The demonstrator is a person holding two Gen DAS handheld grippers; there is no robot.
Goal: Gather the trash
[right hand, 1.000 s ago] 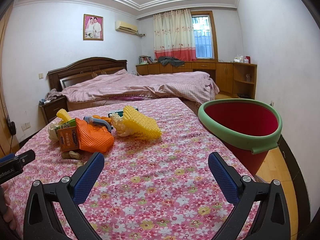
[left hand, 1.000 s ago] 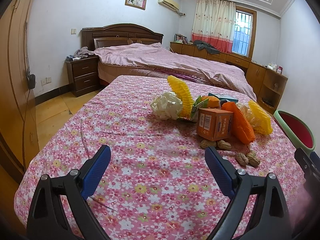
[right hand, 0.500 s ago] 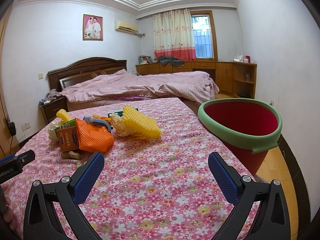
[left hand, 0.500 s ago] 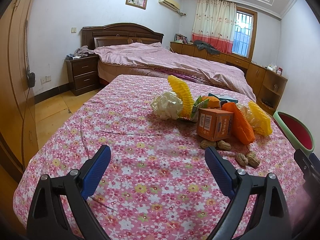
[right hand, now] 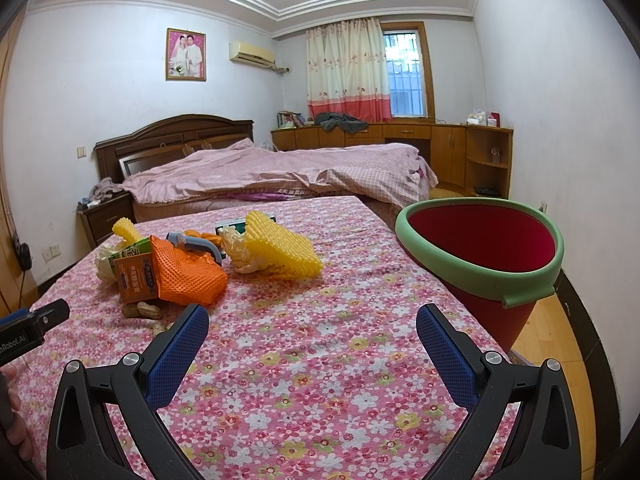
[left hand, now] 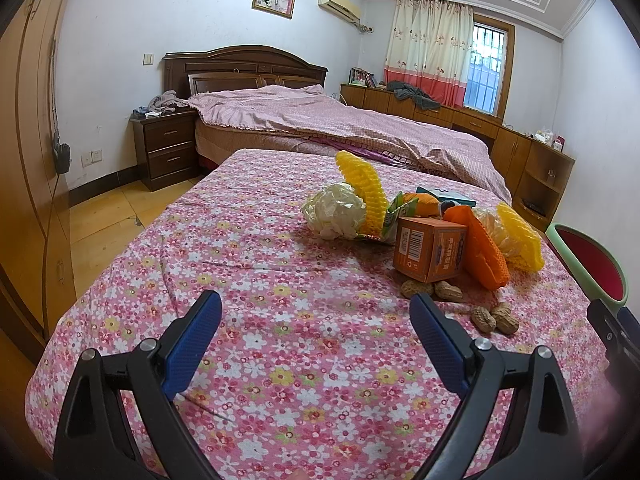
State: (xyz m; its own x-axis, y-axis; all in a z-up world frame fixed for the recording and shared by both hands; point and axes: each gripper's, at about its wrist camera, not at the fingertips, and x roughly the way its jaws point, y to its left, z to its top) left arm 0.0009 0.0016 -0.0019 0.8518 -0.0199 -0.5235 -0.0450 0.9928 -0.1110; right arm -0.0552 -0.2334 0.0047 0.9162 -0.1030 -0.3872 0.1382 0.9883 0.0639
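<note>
Nothing has shifted over the last second: in the left wrist view the left tongs [left hand: 316, 320] still hover released at lower centre over the flowered counter [left hand: 240, 272], with the trash untouched at centre right, namely a white paper wad [left hand: 334, 211], orange box [left hand: 428, 249], orange foam net [left hand: 482, 252] and peanuts [left hand: 494, 317]. In the right wrist view the heap lies at middle left, a yellow foam net [right hand: 282, 249] toward the centre, the right tongs [right hand: 312, 330] likewise spread and empty below, and the red bin [right hand: 480, 280] waits at right, so collecting has not begun, I'd say.

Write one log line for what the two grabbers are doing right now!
left gripper: open, empty | right gripper: open, empty | trash pile: untouched | bin: at table's right edge
</note>
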